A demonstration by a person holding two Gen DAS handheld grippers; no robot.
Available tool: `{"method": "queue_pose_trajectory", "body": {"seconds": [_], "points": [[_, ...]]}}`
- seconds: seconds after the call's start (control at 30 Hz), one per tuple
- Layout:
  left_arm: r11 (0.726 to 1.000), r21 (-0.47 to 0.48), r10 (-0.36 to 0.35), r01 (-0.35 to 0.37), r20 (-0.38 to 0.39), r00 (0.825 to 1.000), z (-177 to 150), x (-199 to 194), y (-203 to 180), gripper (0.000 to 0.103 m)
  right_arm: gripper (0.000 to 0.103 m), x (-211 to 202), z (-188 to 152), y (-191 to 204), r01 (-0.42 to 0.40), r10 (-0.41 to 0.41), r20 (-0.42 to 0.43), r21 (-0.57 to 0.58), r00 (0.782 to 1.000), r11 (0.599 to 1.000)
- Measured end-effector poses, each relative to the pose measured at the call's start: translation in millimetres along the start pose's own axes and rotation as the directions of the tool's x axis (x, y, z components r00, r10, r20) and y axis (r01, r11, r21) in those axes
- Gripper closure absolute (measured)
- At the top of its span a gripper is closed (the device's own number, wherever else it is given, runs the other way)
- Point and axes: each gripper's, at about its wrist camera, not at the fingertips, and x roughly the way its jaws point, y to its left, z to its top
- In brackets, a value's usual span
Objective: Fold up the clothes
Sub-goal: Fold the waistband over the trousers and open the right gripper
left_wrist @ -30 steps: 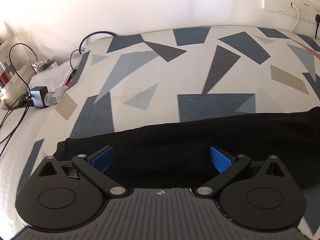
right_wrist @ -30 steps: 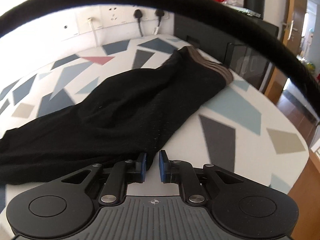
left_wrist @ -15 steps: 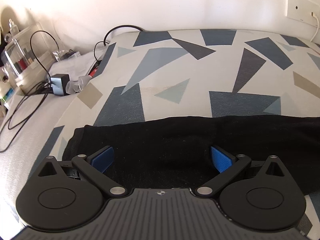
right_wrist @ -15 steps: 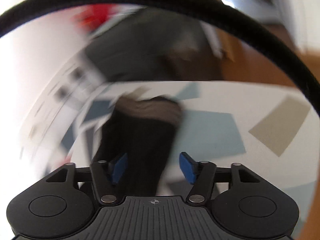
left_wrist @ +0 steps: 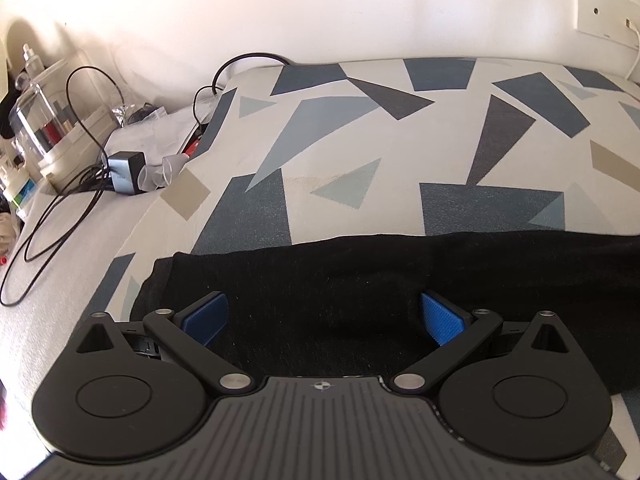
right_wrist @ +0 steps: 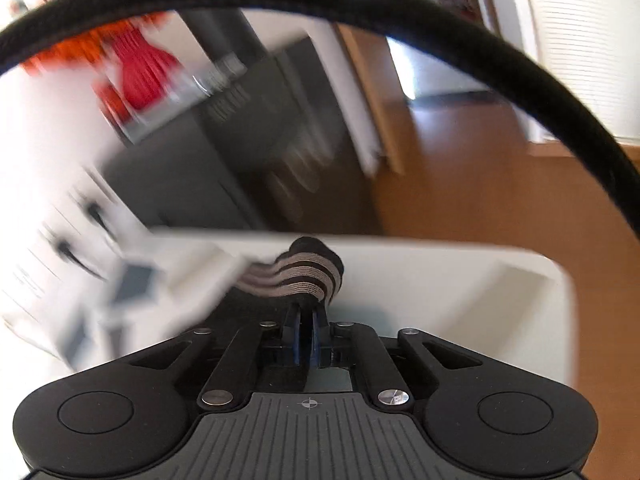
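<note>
Black knit fabric, one garment (left_wrist: 400, 300), lies stretched across the patterned bed cover (left_wrist: 360, 152), running from near the cover's left edge off toward the right of the left wrist view. Its near-left end is squared off and flat against the cover.

Left gripper (left_wrist: 322, 316): jaws spread wide, blue pads (left_wrist: 206, 318) hovering over the dark cloth with nothing between them. Whether the pads touch the fabric beneath cannot be told from this angle.

Right gripper (right_wrist: 306, 332): jaws closing, nearly together, with a bunched fold of the garment's ribbed band (right_wrist: 304, 276) (grey-brown stripes on black) caught between the pads. The band rises in a small crumpled hump just past the fingertips, at the far edge of the bed. The surroundings in this view are smeared by motion blur; only wooden floor (right_wrist: 480, 200) and dark furniture (right_wrist: 248, 152) can be made out behind.

Beside the bed on the left: a grey charger block (left_wrist: 126, 172) with black cables (left_wrist: 52, 216) trailing over a pale surface, and a clear container (left_wrist: 40, 120) against the wall. A white wall socket plate (left_wrist: 604, 20) sits upper right. A black cable (right_wrist: 360, 4) arcs across the top of the right wrist view.
</note>
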Motion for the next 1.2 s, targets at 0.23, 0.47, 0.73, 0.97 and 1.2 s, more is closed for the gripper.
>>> {"method": "queue_pose_trajectory", "body": {"seconds": [0.23,0.47,0.73,0.97,1.2], "points": [[0.995,-0.042,-0.089,0.087,-0.049,0.995,6,0,12,0.003,0.018,-28,-14,13,0.061,-0.045,0.105,-0.154,0.993,0.986],[0.897,-0.389,-0.237,0.211,-0.021,0.971,-11,-44,79,0.012,0.001,-55,-59,79,-0.198,0.226,0.014,-0.436,0.974,0.878],[0.516,-0.841,-0.316,0.161,-0.012,0.949,-53,-13,136,0.029,0.001,-71,-133,162,-0.560,0.401,-0.425,-0.369,0.812,0.742],[0.455,-0.870,-0.298,0.188,0.051,0.953,-48,7,146,0.028,0.001,-99,-171,201,-0.687,0.445,-0.540,-0.420,0.714,0.593],[0.505,-0.831,-0.285,0.235,0.096,0.954,-29,26,140,0.023,0.001,-97,-175,192,-0.618,0.371,-0.532,-0.422,0.761,0.663]]}}
